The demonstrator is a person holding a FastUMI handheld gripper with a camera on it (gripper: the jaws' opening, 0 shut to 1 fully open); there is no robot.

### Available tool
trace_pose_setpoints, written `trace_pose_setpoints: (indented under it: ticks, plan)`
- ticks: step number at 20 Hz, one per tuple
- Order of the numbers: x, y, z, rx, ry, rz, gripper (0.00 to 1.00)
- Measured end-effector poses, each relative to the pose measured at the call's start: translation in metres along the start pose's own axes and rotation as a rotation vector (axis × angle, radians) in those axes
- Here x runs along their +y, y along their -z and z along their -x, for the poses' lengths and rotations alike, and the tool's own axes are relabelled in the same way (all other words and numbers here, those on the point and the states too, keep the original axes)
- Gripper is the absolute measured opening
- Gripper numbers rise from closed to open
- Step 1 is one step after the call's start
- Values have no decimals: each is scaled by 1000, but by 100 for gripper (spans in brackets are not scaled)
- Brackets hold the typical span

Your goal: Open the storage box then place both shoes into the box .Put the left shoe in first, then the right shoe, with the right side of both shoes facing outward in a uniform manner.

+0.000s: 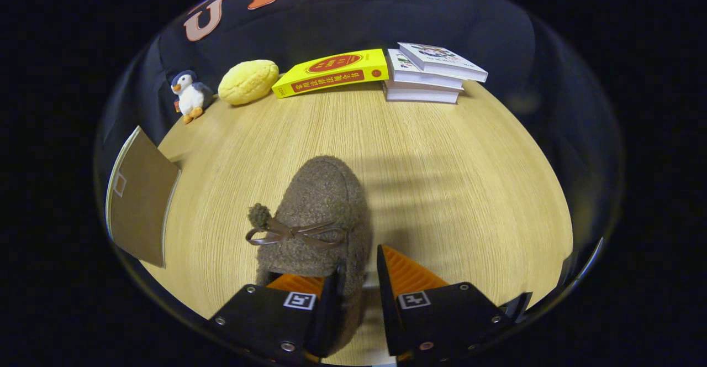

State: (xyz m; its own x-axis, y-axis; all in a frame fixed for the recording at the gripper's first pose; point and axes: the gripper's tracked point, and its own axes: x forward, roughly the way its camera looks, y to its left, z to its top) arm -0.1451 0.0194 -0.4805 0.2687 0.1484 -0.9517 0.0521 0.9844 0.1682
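Observation:
A fuzzy brown shoe (317, 212) with a thin brown bow lies on the wooden table (442, 151), toe pointing away from me. My gripper (360, 261) straddles the shoe's right side wall near the heel. The left finger (298, 295) sits inside the shoe's opening. The right finger (409, 278) is outside the wall, with a narrow gap left between it and the fuzz, so the jaws stand open. Off to the left of the shoe stands a brown panel with a pale rim (141, 198), part of the storage box; whether it is a lid or a wall I cannot tell.
Along the table's far edge sit a small penguin plush (189, 96), a yellow bun-shaped cushion (248, 82), a yellow book (334, 72) and a stack of white books (431, 74). Bare wood stretches ahead and to the right of the shoe.

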Motion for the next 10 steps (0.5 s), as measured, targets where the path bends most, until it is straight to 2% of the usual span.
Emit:
trace_pose_setpoints:
  ticks: [2,6,10]
  plan:
    - [3,-1,-3,17,-9,-55,23]
    - [-2,-4,2,61,0,-133,8]
    - [21,-21,30,32,-10,-148,4]
